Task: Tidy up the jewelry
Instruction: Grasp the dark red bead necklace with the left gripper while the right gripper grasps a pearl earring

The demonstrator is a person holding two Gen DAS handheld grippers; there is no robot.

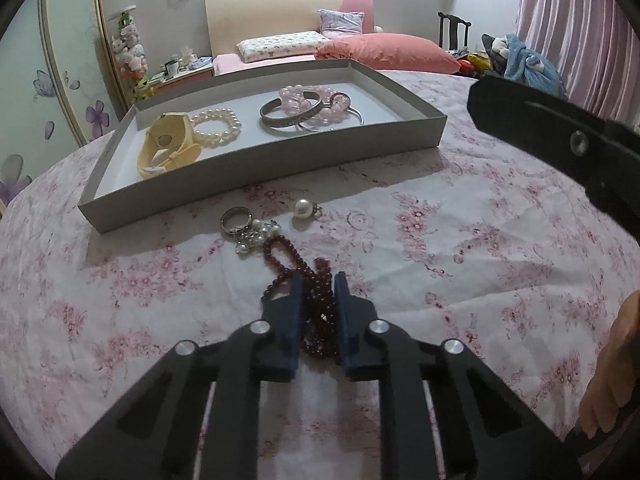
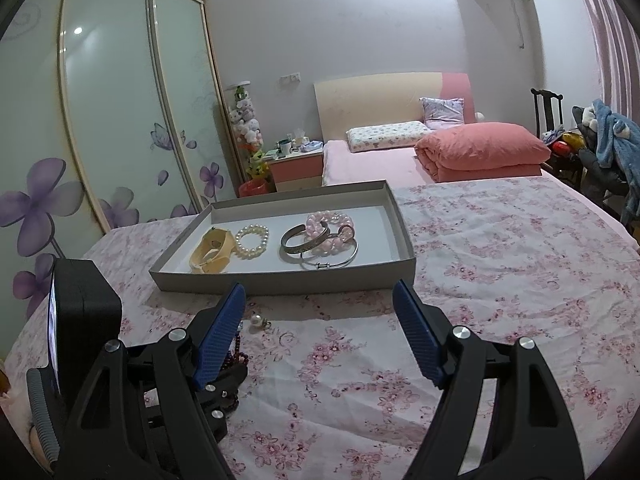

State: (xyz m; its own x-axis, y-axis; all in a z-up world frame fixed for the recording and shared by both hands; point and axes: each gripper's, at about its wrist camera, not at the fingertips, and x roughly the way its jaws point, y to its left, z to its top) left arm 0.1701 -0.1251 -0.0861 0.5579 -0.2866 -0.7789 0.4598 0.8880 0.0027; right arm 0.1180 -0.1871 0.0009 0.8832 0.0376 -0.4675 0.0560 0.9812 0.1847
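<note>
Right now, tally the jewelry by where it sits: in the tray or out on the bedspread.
In the tray: 6 (yellow watch, pearl bracelet, engraved bangle, 2 pink bead bracelets, thin silver bangle).
On the bedspread: 3 (ring-and-pearl cluster, loose pearl piece, dark red bead strand between the left gripper jaws).
Total: 9

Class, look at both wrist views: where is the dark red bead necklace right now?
The dark red bead necklace lies on the floral bedspread between the left gripper's fingers, just in front of the ring-and-pearl cluster and grey tray.

Floral bedspread [image 1: 460, 248] under tray [image 1: 256, 168], beads [image 1: 288, 264]
</note>
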